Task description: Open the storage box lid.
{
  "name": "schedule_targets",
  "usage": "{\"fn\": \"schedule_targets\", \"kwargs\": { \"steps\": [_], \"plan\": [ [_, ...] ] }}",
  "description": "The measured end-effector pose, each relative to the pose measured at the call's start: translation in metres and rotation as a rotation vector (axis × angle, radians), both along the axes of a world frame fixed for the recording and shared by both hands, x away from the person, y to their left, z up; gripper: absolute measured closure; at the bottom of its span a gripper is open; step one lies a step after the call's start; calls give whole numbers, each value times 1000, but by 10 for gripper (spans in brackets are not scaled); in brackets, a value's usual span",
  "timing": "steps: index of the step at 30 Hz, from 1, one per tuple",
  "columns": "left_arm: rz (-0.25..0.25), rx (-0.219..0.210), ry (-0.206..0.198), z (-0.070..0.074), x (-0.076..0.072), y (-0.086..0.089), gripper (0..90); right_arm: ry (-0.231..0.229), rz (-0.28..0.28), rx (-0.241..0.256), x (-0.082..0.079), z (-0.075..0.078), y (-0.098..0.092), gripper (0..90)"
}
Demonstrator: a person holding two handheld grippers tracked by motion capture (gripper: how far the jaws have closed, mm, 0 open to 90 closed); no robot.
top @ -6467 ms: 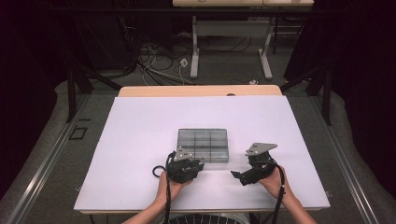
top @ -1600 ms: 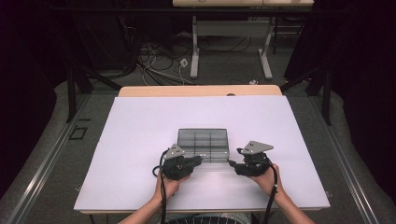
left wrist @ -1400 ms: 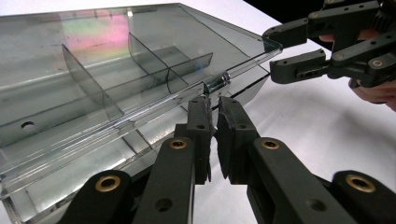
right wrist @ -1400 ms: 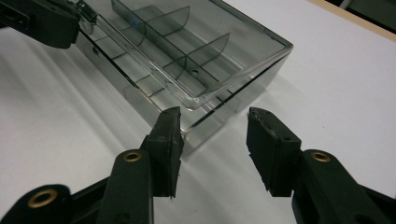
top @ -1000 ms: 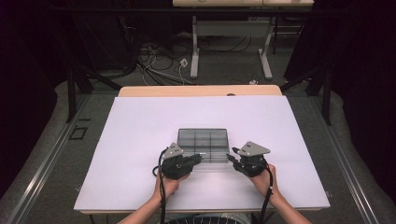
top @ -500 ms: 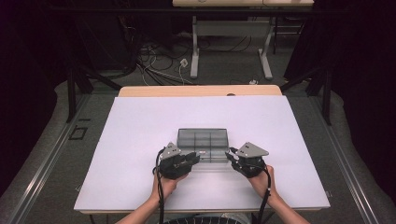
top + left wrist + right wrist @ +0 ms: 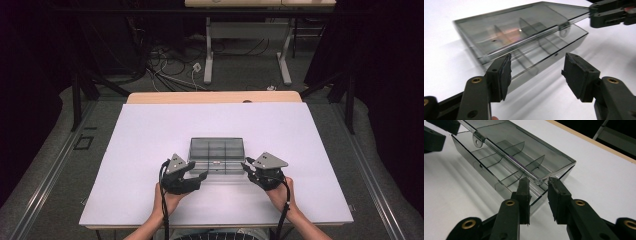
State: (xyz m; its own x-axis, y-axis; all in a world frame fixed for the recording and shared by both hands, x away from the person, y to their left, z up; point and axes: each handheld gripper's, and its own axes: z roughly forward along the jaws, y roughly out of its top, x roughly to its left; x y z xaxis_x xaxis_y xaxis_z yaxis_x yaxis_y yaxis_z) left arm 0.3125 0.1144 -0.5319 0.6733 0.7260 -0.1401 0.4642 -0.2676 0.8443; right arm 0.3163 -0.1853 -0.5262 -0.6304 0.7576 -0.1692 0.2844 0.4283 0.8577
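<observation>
Clear compartment box [image 7: 216, 155]: near front middle of white desk [image 7: 150, 135], lid [image 7: 521, 27] raised ajar. Left tool [image 7: 536, 72]: jaws spread, at box's front left corner. Right tool [image 7: 538, 195]: jaws narrowly parted around the lid's front corner; contact unclear

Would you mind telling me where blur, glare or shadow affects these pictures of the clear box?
Left gripper view: the smoky clear plastic compartment box looks smeared along its left edge, with a small glint on the raised lid. Right gripper view: the box is sharp and casts soft streaked shadows on the white table. High view: table evenly lit, surroundings dark.
</observation>
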Motion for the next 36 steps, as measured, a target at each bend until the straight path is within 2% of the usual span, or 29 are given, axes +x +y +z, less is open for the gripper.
{"fn": "schedule_targets", "kwargs": {
  "steps": [5,9,12,13,15,18,25,36],
  "plan": [
    [48,-11,3,2,1,16,385,0,4,-2,0,1,0,716],
    [60,27,-3,0,3,17,417,4,-2,6,0,1,0,715],
    [67,77,-36,0,3,15,482,5,-3,7,0,1,0,715],
    [68,94,-55,0,3,14,542,4,-3,5,0,1,0,715],
    [80,122,-92,2,2,14,602,3,-4,4,0,1,1,714],
    [90,160,-135,3,3,13,655,1,-4,-1,0,1,1,713],
    [83,171,-165,-2,8,13,701,3,-5,0,1,0,1,714],
    [99,143,-189,-2,7,13,731,-18,-9,5,2,2,1,702]
  ]
}}
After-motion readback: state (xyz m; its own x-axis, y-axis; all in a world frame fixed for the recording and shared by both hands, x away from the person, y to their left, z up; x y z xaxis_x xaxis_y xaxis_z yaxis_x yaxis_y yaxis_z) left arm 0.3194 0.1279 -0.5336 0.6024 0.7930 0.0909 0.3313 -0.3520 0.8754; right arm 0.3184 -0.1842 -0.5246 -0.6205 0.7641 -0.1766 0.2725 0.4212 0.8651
